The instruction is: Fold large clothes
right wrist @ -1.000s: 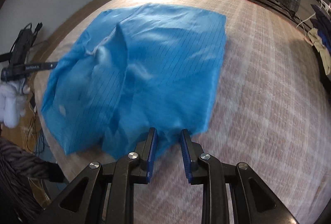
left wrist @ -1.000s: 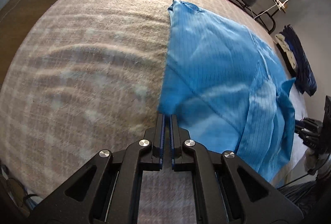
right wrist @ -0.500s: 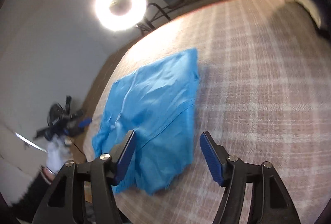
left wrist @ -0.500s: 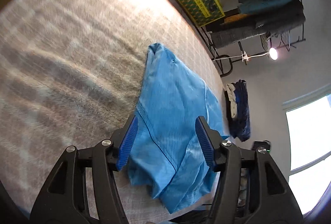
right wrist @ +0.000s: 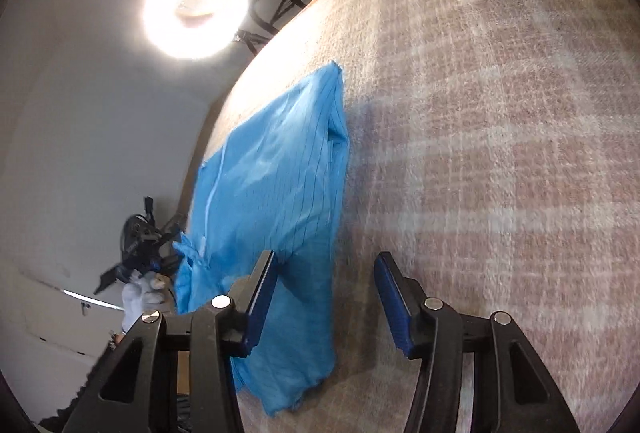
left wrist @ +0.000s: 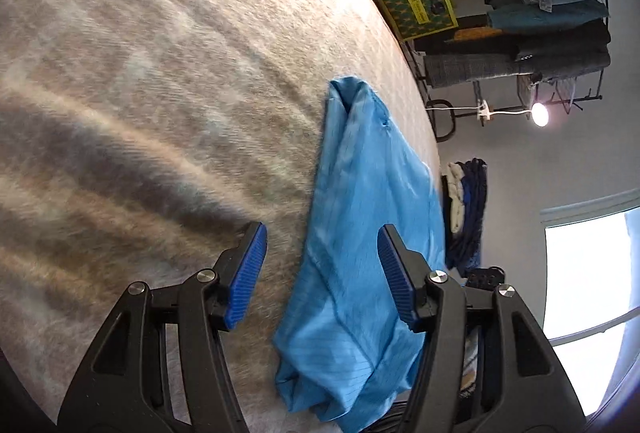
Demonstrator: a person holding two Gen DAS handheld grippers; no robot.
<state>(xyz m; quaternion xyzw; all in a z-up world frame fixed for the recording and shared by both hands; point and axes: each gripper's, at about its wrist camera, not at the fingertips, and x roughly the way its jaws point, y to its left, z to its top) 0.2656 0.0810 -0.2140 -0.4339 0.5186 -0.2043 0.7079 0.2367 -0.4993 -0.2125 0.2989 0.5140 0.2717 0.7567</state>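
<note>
Your left tongs stand about half open with nothing gripped; their jaws have just been opening, and the thin blue pin-striped garment lies below and between the blue pads, untouched. Your right tongs are also spread and empty, having opened and then narrowed a little, with the garment's lower edge just beside the left pad. The garment lies roughly folded along the edge of the beige plaid woolly surface, a bright ring light beyond it.
</note>
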